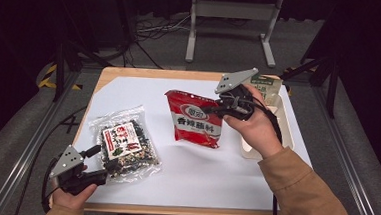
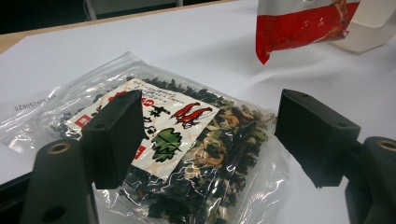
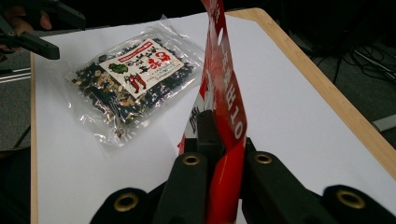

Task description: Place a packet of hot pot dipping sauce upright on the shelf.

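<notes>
A red snack packet (image 1: pixel 194 118) hangs lifted above the white sheet, pinched at its right edge by my right gripper (image 1: pixel 217 109). In the right gripper view the packet's red edge (image 3: pixel 224 107) stands upright between the closed jaws. A clear bag of dried seaweed and vegetables (image 1: pixel 125 143) lies flat at the left; its printed label (image 2: pixel 159 126) faces up. My left gripper (image 1: pixel 105 168) rests at the bag's near left corner, jaws open just over the bag (image 2: pixel 205 154) and holding nothing.
A cream tray (image 1: pixel 281 124) sits at the table's right edge with a green packet (image 1: pixel 266 87) leaning in its far end. The wooden table rim (image 3: pixel 327 88) borders the white sheet (image 1: pixel 184 172). Cables and a metal stand lie on the floor beyond.
</notes>
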Demonstrator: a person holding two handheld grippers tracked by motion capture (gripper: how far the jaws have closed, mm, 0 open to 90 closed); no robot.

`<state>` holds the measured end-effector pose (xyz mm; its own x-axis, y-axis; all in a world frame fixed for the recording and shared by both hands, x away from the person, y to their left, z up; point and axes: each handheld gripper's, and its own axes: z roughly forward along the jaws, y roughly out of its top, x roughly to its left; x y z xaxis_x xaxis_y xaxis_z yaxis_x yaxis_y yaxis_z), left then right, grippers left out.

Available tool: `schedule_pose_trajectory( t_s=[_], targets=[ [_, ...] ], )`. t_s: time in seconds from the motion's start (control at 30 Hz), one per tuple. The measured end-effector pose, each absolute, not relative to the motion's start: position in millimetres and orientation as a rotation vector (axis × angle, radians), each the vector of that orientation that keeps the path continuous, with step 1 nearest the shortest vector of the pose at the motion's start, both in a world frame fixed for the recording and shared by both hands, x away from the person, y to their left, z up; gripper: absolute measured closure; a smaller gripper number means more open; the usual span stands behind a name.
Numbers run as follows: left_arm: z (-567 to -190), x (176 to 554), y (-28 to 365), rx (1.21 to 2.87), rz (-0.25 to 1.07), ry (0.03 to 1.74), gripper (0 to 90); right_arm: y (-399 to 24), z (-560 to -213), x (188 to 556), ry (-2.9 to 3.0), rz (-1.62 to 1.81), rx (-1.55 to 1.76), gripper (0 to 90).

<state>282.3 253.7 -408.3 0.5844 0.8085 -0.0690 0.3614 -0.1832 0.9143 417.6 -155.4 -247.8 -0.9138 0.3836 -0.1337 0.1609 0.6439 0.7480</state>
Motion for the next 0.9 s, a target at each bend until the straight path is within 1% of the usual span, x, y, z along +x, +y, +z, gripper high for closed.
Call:
schedule_pose_trajectory(
  t_s=[0.43, 0.9],
  targets=[
    [-408, 282, 254, 1.775, 0.538, 0.963, 24.2, -166, -233, 416, 2.56, 1.128, 0.412, 88.8],
    [-408, 283, 253, 1.777, 0.538, 0.961, 24.2, -195, -216, 414, 2.508, 1.139, 0.393, 88.7]
  ],
)
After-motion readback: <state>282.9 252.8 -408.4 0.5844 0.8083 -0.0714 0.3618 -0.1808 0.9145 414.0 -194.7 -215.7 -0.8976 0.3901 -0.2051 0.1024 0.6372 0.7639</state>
